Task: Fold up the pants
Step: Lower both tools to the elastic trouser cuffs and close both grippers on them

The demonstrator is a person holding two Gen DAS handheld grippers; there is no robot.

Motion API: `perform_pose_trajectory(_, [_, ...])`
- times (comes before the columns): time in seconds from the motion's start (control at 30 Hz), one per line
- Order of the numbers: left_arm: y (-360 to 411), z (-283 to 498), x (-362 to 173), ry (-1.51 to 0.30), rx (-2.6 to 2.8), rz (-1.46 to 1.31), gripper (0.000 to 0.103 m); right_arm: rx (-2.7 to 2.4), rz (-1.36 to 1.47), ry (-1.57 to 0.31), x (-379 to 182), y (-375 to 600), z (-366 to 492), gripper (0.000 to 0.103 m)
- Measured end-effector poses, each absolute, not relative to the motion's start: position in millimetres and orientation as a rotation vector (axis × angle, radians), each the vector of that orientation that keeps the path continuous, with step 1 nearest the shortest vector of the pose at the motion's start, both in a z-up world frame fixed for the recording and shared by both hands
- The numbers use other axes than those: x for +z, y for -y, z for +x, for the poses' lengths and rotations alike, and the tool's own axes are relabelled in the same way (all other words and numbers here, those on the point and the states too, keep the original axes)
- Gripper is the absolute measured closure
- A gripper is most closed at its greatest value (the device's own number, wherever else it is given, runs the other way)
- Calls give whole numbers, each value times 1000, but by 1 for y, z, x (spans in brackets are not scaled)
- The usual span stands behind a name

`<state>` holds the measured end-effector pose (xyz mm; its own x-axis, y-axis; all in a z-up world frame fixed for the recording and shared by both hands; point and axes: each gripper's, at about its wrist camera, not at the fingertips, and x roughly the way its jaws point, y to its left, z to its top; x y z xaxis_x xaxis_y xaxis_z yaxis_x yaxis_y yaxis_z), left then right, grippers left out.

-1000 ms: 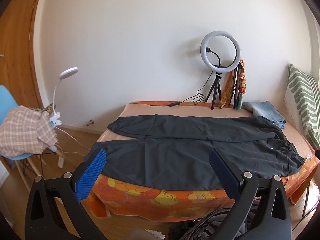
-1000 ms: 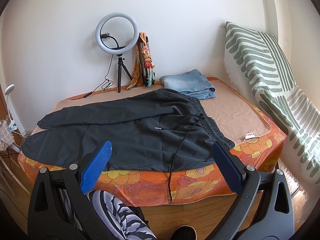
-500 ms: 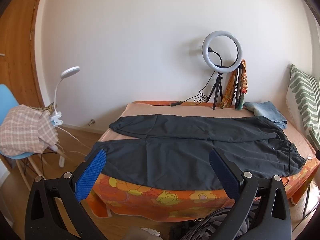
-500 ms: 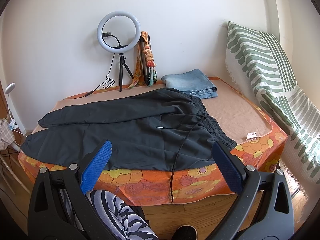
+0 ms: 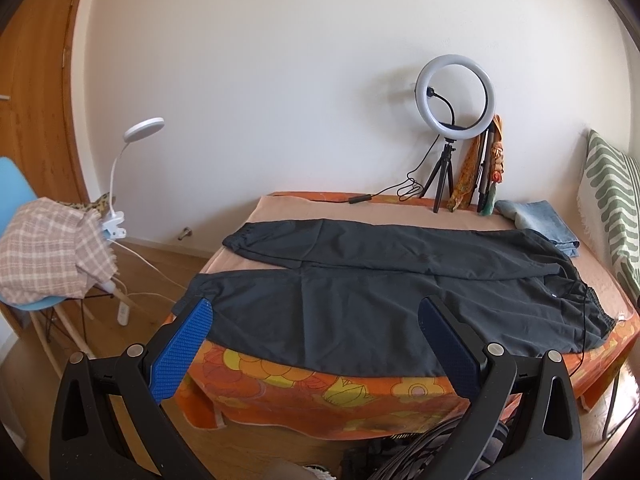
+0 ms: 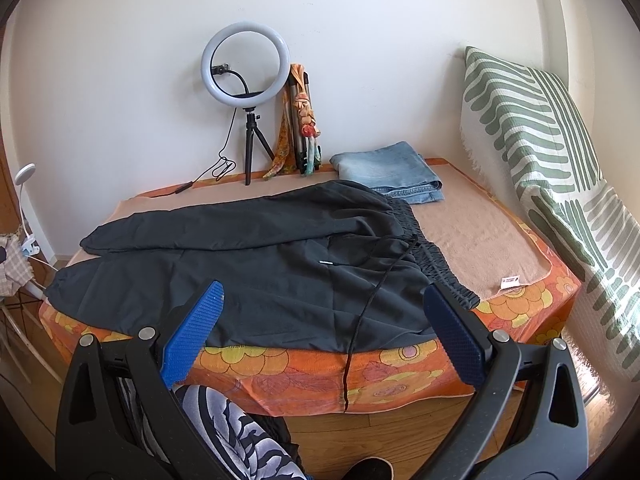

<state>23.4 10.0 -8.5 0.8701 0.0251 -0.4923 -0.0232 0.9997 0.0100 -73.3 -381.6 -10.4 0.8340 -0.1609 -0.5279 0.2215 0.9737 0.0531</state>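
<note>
Pants: black pants [image 5: 392, 300] lie spread flat on the table [image 5: 320, 392], waistband to the right, both legs running left; the near leg reaches the front edge.
Drawstring: a black cord [image 6: 360, 312] trails from the waistband over the front edge and hangs down the orange floral cloth [image 6: 400, 380].
Left gripper: the left gripper [image 5: 316, 340] hangs in front of the table's near edge, jaws spread wide, nothing between the blue pads [image 5: 182, 354].
Right gripper: the right gripper [image 6: 320, 328] likewise stands wide and empty, short of the waistband end (apart from the fabric, as far as the fisheye lets one judge).
Back of table: a ring light [image 6: 245, 65] on a small tripod stands at the wall, folded jeans [image 6: 390, 172] just beside the waistband.
Right side: a green-striped cushion [image 6: 552, 184] leans against the wall.
Left side: a blue chair [image 5: 16, 184] holds a plaid cloth [image 5: 52, 252], a clip lamp [image 5: 136, 140] beside it.
</note>
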Motion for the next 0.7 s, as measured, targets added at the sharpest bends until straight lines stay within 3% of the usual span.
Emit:
perform_pose_trajectory(0.53, [-79, 128, -33, -630, 55, 86, 1, -94, 43, -574, 11, 404, 65, 1])
perform_pose_trajectory(0.7, [-111, 178, -36, -722, 30, -63, 1, -13, 61, -583, 12, 409, 118, 1])
